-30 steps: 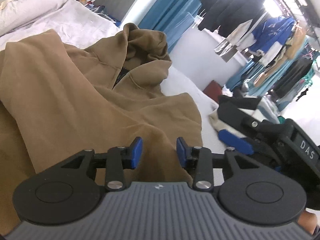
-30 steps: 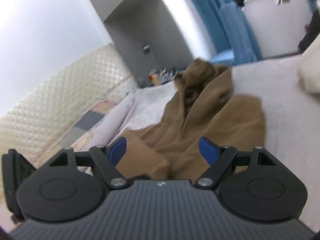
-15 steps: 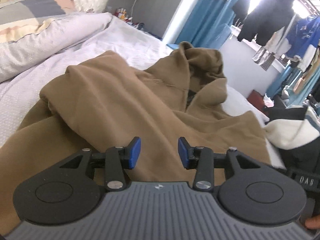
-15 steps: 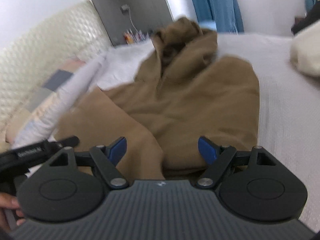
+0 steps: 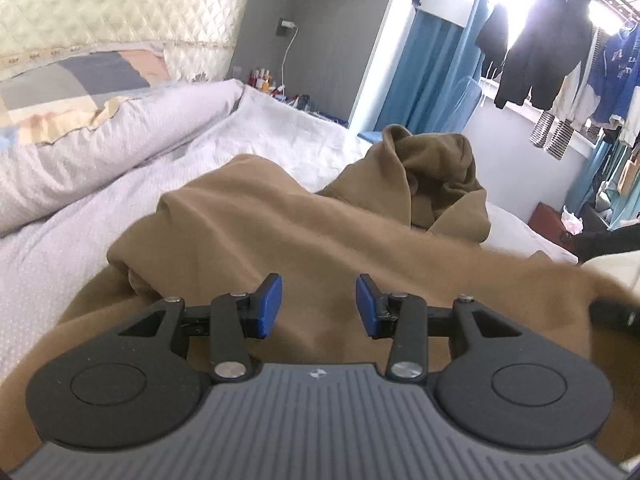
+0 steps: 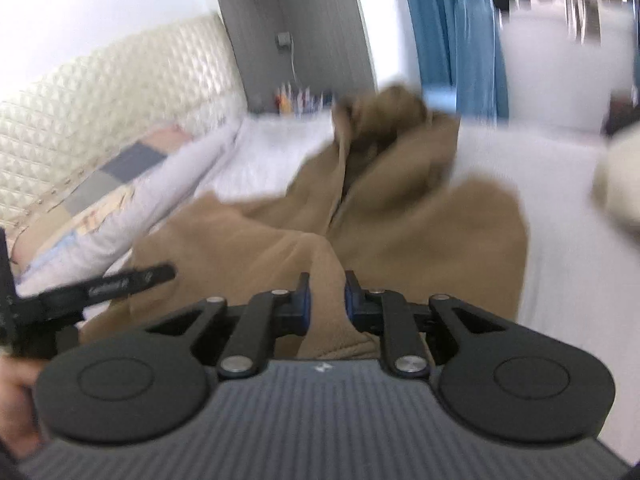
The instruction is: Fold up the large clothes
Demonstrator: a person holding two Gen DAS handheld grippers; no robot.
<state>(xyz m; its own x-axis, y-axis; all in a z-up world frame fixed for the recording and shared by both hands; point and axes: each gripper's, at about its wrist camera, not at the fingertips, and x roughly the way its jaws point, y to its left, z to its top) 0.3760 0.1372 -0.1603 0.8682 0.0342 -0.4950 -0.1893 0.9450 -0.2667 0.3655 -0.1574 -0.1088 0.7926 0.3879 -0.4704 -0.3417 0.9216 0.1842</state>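
Since a second ago the right hand-held gripper (image 6: 325, 300) has gone from wide-spread jaws to nearly closed ones; its jaws have just been closing, and a ridge of the brown hoodie (image 6: 400, 208) now stands pinched between the blue pads. The left wrist view has swung as well: a second ago it looked toward the hanging clothes, and now the quilted headboard (image 5: 120, 4) and the patchwork pillow (image 5: 68, 84) fill its 10 o'clock corner.

Seen from the left wrist, the left hand-held gripper (image 5: 319, 306) is partly open, its blue pads apart with hoodie cloth lying below and beyond them; nothing is gripped. The hoodie (image 5: 320, 240) lies crumpled on the bed (image 5: 60, 248), its hood (image 5: 436, 176) bunched up at 1 o'clock, a rolled fold at 10 o'clock of the gripper. Dark and blue clothes (image 5: 560, 60) hang against the bright window at 2 o'clock, and blue curtains (image 5: 432, 68) hang at 12 o'clock.

From the right wrist the picture is blurred. The hoodie runs from the pads up to the hood at 12 o'clock. The other gripper's black body shows at 9 o'clock, a hand (image 6: 16, 396) at the lower left edge. A pale garment (image 6: 620, 184) lies at 3 o'clock.
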